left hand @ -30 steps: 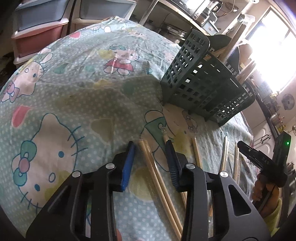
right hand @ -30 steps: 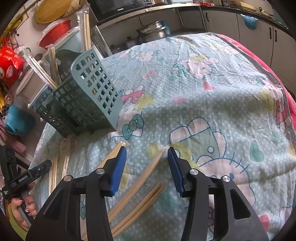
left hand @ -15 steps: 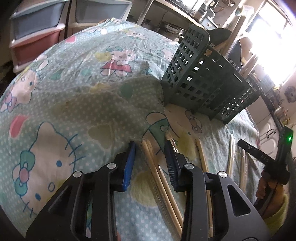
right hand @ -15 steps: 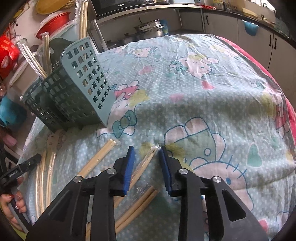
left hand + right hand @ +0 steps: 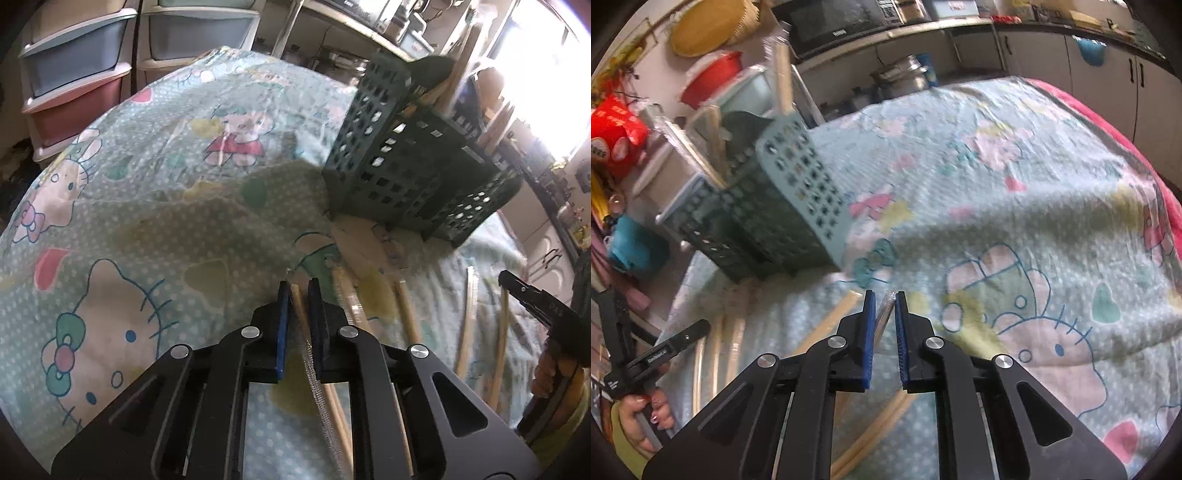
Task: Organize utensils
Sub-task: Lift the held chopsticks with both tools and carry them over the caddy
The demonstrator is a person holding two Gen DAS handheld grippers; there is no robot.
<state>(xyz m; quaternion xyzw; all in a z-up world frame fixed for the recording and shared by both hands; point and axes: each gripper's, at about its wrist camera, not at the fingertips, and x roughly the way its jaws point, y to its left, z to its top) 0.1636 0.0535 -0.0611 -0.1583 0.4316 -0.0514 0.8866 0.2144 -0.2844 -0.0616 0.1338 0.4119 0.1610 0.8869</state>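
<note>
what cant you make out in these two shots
- Left wrist view: the wrapped chopsticks run under the left gripper, so their near ends are hidden.
- Right wrist view: motion blur smears the green basket and its contents.
- Left wrist view: window glare washes out everything behind the basket.

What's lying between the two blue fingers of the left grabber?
A wrapped pair of chopsticks sits between the closing fingers of the left gripper, with the patterned cloth underneath. The left wrist view shows it.
</note>
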